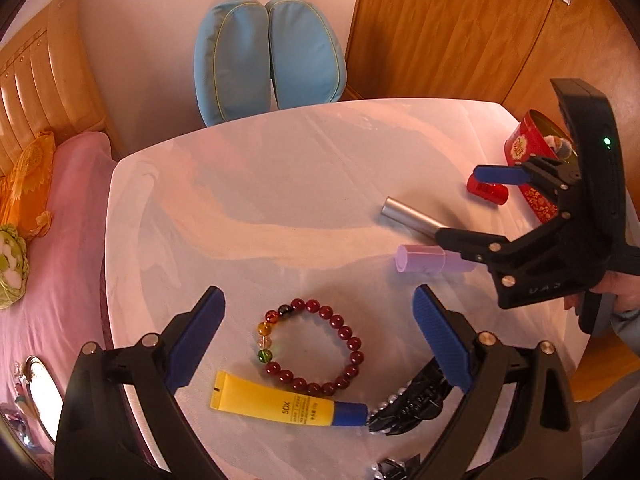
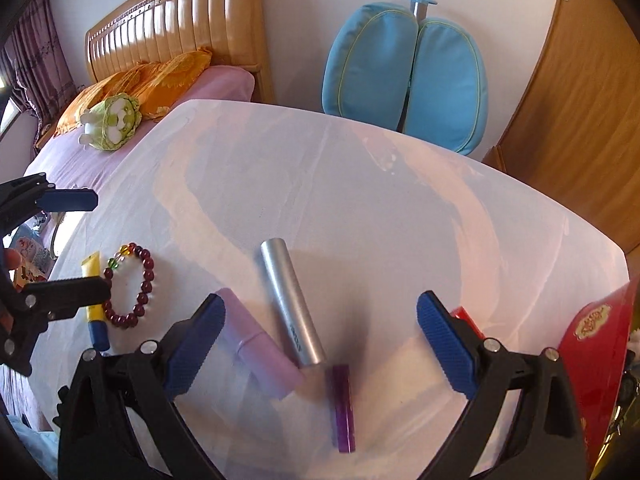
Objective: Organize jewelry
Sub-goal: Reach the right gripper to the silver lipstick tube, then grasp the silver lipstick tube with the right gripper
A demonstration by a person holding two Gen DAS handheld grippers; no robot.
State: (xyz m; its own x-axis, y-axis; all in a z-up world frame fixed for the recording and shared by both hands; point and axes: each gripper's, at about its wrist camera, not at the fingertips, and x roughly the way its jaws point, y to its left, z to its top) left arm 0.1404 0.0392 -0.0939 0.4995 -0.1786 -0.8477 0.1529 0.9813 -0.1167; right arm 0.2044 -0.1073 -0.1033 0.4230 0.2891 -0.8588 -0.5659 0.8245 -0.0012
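Bedroom, white-covered table (image 1: 280, 200) w/ bed and blue chair behind. Your left gripper (image 1: 318, 338) hangs spread wide and empty over the bead bracelet (image 1: 310, 346), which lies flat just beside the yellow tube (image 1: 272, 400). Right gripper (image 2: 320, 344) is also spread, nothing held, above the silver tube (image 2: 292, 304), pink tube (image 2: 260, 344) and purple stick (image 2: 343, 408). Red tin (image 1: 528, 152) sits at the far right edge. Prob. bracelet first: drop straight down, pinch one bead run, not the whole ring, and stay clear of the tube.
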